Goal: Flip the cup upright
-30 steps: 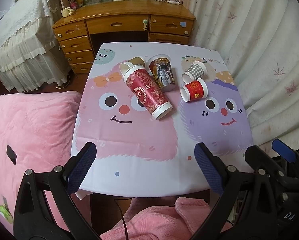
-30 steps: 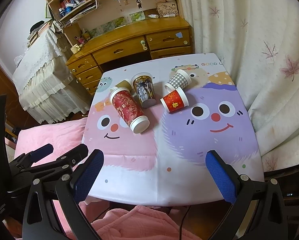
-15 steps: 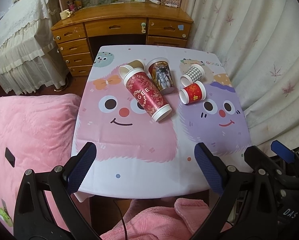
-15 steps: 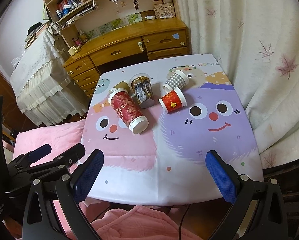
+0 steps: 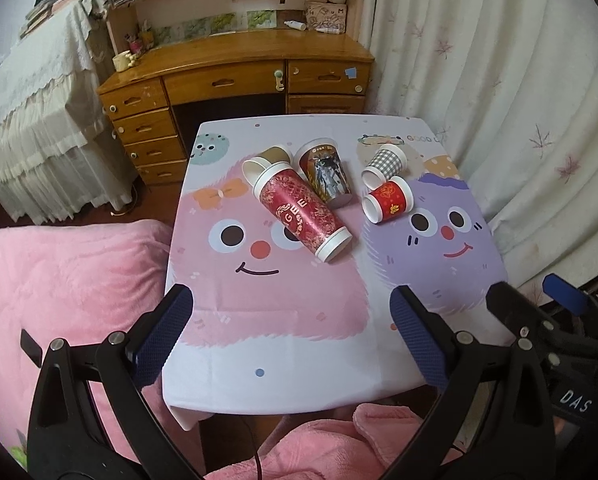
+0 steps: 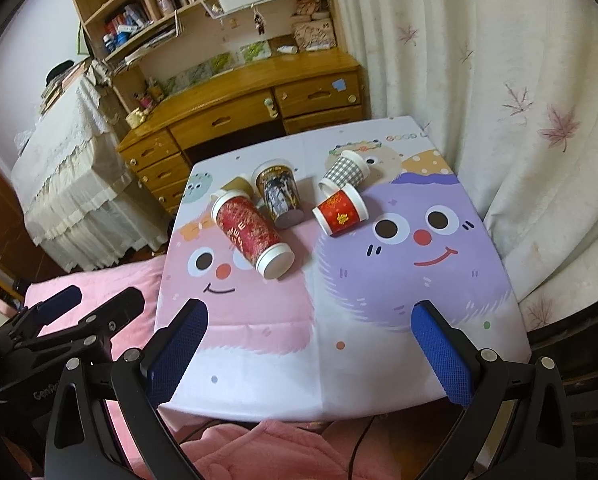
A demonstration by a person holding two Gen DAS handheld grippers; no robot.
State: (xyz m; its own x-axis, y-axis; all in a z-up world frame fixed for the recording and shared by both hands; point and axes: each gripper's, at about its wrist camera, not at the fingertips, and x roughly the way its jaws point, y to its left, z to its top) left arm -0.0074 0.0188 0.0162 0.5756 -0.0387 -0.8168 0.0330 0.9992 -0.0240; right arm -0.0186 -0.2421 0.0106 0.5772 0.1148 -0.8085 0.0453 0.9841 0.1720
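Several paper cups lie on their sides on a small table with a cartoon-face cloth (image 5: 291, 312). A tall red cup (image 5: 301, 210) (image 6: 252, 235) lies in the middle. A dark picture cup (image 5: 326, 172) (image 6: 279, 195) lies beside it, a brown cup (image 5: 270, 159) behind. A small red cup (image 5: 389, 200) (image 6: 341, 210) and a grey checked cup (image 5: 385, 164) (image 6: 345, 170) lie to the right. My left gripper (image 5: 291, 328) is open and empty over the table's near edge. My right gripper (image 6: 309, 340) is open and empty, also short of the cups.
A wooden desk (image 5: 235, 68) with drawers stands behind the table. A white curtain (image 5: 499, 80) hangs on the right. A pink blanket (image 5: 67, 280) lies at the left and below. A lace-covered bed (image 5: 31, 100) is at the far left.
Both grippers have pulled back and tilted up, so the table and cups look smaller and more of the desk and shelves shows. The cups have not moved.
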